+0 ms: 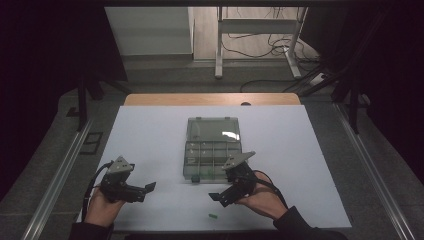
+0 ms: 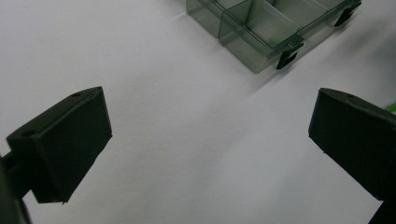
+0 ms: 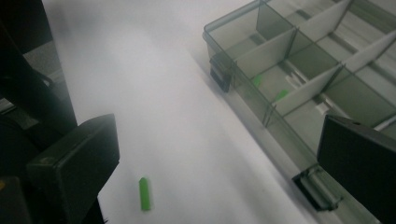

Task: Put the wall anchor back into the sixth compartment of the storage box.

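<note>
Two hand-held grippers sit low over a white table (image 1: 150,135), one in each of a person's hands. Between them and farther from the person stands one clear compartment box (image 1: 212,160) with its lid folded back. One small green piece (image 1: 213,216) lies loose on the table near the front edge, and two more green pieces (image 3: 268,88) rest inside a front compartment of the box, as seen in the right gripper view.

The left gripper (image 1: 147,189) is at the left of the table, well apart from the box. Its jaws stand wide open with nothing between them; in the left gripper view (image 2: 205,135) only bare table lies in the gap, with a corner of the box beyond.

The right gripper (image 1: 216,197) is just in front of the box's right front corner. Its jaws are also spread wide and hold nothing. In the right gripper view (image 3: 215,158) the loose green piece (image 3: 145,193) lies on the table between the jaws, closer to the left-hand jaw and touching neither. In the high view it lies just in front of this gripper, towards the person.
</note>
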Demonstrator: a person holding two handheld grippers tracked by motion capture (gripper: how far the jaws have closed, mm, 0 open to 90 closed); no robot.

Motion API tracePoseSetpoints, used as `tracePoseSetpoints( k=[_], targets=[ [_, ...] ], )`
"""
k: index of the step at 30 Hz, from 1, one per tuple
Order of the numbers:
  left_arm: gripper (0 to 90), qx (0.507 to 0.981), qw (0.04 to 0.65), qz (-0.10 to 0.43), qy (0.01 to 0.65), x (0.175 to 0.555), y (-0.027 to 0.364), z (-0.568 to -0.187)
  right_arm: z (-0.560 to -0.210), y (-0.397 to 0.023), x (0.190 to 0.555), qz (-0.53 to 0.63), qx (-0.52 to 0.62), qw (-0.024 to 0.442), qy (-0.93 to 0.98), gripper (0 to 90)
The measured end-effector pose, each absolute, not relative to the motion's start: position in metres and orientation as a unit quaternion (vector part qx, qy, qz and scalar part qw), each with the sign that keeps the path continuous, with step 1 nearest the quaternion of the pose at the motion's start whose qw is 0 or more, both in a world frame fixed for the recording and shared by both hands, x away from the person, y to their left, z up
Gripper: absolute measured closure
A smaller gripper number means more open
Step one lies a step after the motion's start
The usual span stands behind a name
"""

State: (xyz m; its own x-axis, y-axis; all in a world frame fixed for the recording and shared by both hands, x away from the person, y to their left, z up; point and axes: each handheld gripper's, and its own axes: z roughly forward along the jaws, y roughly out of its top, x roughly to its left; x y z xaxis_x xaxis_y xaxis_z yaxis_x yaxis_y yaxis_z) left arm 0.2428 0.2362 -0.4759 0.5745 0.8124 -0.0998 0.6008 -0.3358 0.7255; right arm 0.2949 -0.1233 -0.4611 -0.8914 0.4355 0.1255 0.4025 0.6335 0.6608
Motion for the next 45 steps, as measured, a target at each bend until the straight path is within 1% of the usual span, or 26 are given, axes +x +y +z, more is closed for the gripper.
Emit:
tracePoseSetpoints(
  k=[7, 16, 25, 35, 39, 45],
  targets=[
    [0.0, 0.805, 0.374, 0.142, 0.439, 0.243, 0.236, -0.476, -0.460, -0.126, 0.287, 0.351, 0.243, 0.023, 0.904, 0.0],
    [0.0, 0.805, 0.373, 0.142, 0.439, 0.243, 0.236, -0.476, -0.465, -0.128, 0.275, 0.319, 0.227, 0.039, 0.920, 1.0],
    [0.0, 0.806, 0.371, 0.142, 0.439, 0.243, 0.236, -0.476, -0.475, -0.128, 0.267, 0.305, 0.211, 0.039, 0.928, 18.0],
    [0.0, 0.807, 0.369, 0.142, 0.438, 0.243, 0.235, -0.476, -0.489, -0.116, 0.262, 0.291, 0.192, 0.024, 0.937, 33.3],
    [0.0, 0.806, 0.370, 0.142, 0.439, 0.243, 0.235, -0.476, -0.494, -0.111, 0.259, 0.281, 0.179, 0.018, 0.943, 42.7],
    [0.0, 0.807, 0.368, 0.142, 0.440, 0.243, 0.235, -0.476, -0.500, -0.104, 0.255, 0.271, 0.161, 0.003, 0.949, 59.0]
  ],
)
